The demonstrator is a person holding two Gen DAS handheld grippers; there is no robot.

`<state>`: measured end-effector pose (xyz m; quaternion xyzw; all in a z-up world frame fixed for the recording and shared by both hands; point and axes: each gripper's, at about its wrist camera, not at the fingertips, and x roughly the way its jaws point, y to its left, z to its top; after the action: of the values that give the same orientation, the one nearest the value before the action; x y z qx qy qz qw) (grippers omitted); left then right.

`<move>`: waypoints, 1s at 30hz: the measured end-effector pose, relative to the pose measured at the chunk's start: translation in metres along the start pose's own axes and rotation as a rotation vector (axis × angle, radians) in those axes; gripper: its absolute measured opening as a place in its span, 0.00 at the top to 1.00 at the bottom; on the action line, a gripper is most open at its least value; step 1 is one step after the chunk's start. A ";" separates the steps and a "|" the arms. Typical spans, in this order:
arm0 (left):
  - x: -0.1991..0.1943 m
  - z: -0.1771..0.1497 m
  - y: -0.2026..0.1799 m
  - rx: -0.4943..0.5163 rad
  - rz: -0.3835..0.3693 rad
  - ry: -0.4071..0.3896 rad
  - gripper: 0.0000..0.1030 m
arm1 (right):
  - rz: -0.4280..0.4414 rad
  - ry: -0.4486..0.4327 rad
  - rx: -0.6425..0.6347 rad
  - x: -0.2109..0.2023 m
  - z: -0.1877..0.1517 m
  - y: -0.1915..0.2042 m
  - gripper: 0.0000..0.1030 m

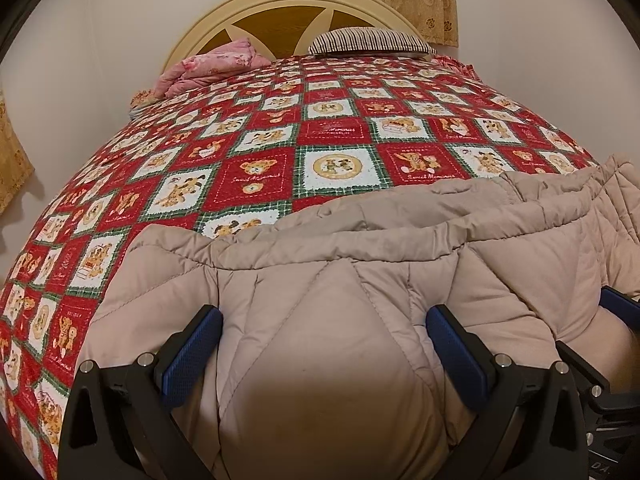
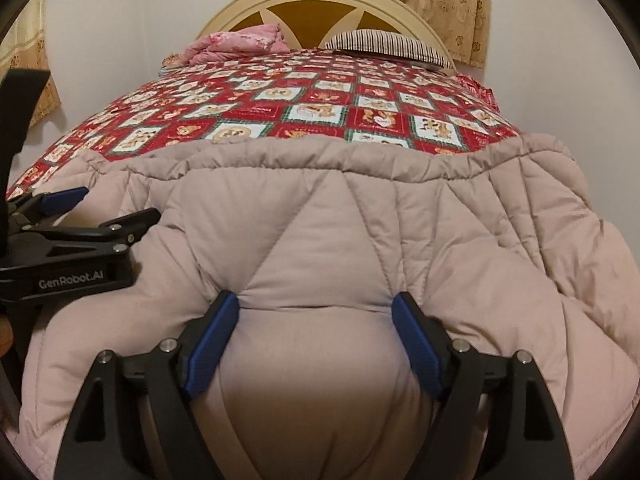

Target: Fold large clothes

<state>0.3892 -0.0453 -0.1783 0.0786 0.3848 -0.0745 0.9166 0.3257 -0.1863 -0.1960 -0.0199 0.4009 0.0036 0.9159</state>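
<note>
Left claw [image 2: 86, 206] on coat [image 2: 320, 240]: right view only.

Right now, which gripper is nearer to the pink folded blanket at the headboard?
Left, as a judgement. The left gripper is on the same side of the bed as the pink blanket; the right gripper is beside it, toward the striped pillow. Both are far from it, on the beige jacket.
</note>
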 end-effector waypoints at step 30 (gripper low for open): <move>-0.091 -0.026 0.060 -0.125 -0.113 -0.025 0.01 | -0.009 0.005 -0.013 0.006 -0.001 0.001 0.18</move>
<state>0.3201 0.0255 -0.1261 -0.0014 0.3809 -0.1030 0.9188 0.3291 -0.1850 -0.2009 -0.0274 0.4030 0.0021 0.9148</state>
